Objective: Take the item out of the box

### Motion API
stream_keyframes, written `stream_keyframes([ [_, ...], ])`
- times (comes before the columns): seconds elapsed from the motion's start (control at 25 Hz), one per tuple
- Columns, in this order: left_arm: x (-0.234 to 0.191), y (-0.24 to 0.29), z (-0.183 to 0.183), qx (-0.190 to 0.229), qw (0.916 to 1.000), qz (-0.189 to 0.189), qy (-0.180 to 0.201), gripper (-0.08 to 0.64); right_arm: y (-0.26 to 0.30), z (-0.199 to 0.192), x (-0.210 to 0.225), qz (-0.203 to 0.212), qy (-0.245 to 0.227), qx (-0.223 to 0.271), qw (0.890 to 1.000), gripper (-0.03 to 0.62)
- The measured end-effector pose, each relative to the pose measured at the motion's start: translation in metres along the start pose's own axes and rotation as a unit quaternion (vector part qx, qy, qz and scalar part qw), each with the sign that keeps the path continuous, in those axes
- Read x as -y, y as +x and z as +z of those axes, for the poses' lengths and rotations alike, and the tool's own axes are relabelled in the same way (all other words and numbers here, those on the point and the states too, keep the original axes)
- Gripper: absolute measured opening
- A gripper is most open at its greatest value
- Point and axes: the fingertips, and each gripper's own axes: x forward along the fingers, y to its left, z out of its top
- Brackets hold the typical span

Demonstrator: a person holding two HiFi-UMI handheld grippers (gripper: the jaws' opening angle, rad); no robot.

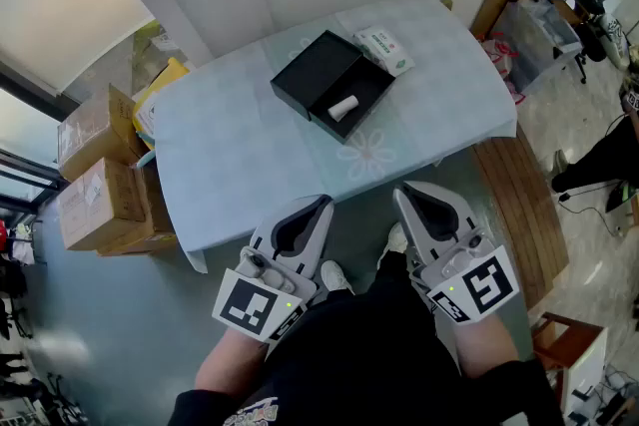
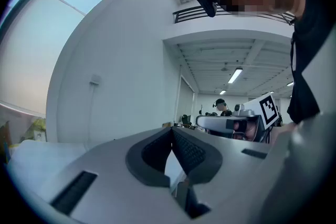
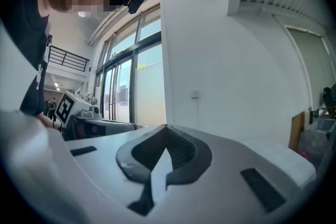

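Note:
An open black box (image 1: 351, 105) lies on the table (image 1: 240, 165) with its lid (image 1: 314, 70) beside it on the left. Inside the box is a small white cylinder-shaped item (image 1: 342, 108). Both grippers are held low, close to the person's body, short of the table's near edge and touching nothing. My left gripper (image 1: 323, 202) is shut and empty; its fingertips meet in the left gripper view (image 2: 171, 129). My right gripper (image 1: 399, 191) is also shut and empty, with its tips together in the right gripper view (image 3: 167, 126). Both gripper views look up at walls and ceiling, so the box is hidden there.
A white and green packet (image 1: 384, 49) lies right behind the box. Cardboard boxes (image 1: 97, 165) are stacked on the floor left of the table. A wooden board (image 1: 519, 205) lies at the right, with storage bins (image 1: 539, 27) beyond. The person's shoe (image 1: 334, 276) is under the near edge.

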Motion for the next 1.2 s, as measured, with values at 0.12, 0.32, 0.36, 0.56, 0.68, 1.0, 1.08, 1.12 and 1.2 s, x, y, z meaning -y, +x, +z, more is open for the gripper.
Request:
stream_keyframes([
  [0.12, 0.002, 0.0, 0.001, 0.002, 1.0, 0.0, 0.001, 0.009, -0.002, 0.001, 0.001, 0.0, 0.0, 0.001, 1.0, 0.009],
  [0.32, 0.005, 0.002, 0.001, -0.001, 1.0, 0.0, 0.002, 0.009, -0.004, 0.003, 0.002, 0.004, 0.003, 0.009, 1.0, 0.009],
  [0.36, 0.006, 0.002, 0.001, -0.002, 1.0, 0.0, 0.002, 0.009, -0.005, 0.004, 0.002, 0.003, 0.002, 0.009, 1.0, 0.009],
  [0.56, 0.008, 0.009, 0.001, -0.009, 0.9999, 0.003, 0.005, 0.009, -0.004, 0.006, 0.013, 0.003, 0.0, 0.007, 1.0, 0.009],
  [0.68, 0.008, 0.016, 0.003, -0.009, 0.9999, 0.011, 0.006, 0.008, -0.002, 0.009, 0.023, 0.011, -0.001, 0.008, 1.0, 0.009],
  [1.0, 0.004, 0.049, 0.013, -0.002, 0.999, 0.043, 0.007, 0.009, 0.013, 0.025, 0.065, 0.039, -0.006, 0.012, 0.999, 0.009],
  [1.08, 0.003, 0.058, 0.014, -0.002, 0.9986, 0.052, 0.007, 0.009, 0.017, 0.025, 0.077, 0.046, -0.005, 0.01, 0.999, 0.009],
  [1.12, 0.003, 0.062, 0.013, -0.002, 0.9984, 0.056, 0.007, 0.009, 0.019, 0.024, 0.083, 0.05, -0.004, 0.01, 0.999, 0.009],
  [1.2, 0.001, 0.07, 0.012, -0.003, 0.9979, 0.065, 0.006, 0.009, 0.023, 0.024, 0.093, 0.057, -0.004, 0.009, 0.998, 0.009],
])
